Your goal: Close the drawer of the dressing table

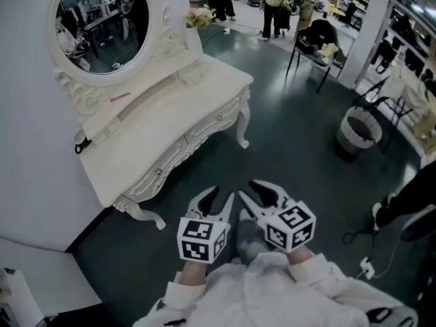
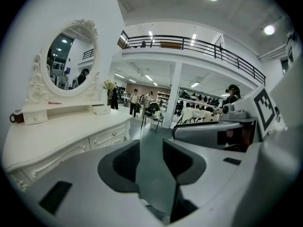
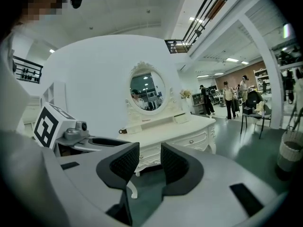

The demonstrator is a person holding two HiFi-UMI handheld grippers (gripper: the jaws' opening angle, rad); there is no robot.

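Observation:
The white dressing table (image 1: 136, 131) with its oval mirror (image 1: 102, 22) stands against the wall at the upper left. Its carved drawer fronts (image 1: 160, 172) run along the curved front edge, and from here they look level with the frame. Both grippers hover low over the dark floor, a short way off the table's front. My left gripper (image 1: 216, 199) is open and holds nothing, as is my right gripper (image 1: 253, 191) beside it. The left gripper view has the drawers (image 2: 109, 136) at its left, past the left gripper (image 2: 150, 150). The right gripper (image 3: 144, 162) faces the table (image 3: 180, 134) straight ahead.
A curved table leg (image 1: 139, 213) sticks out near the left gripper. A black chair (image 1: 313, 46) and a round bin (image 1: 357, 131) stand to the right. A cable (image 1: 361, 240) lies on the floor at the right. Several people stand far back. Flowers (image 1: 199, 18) sit on the table's far end.

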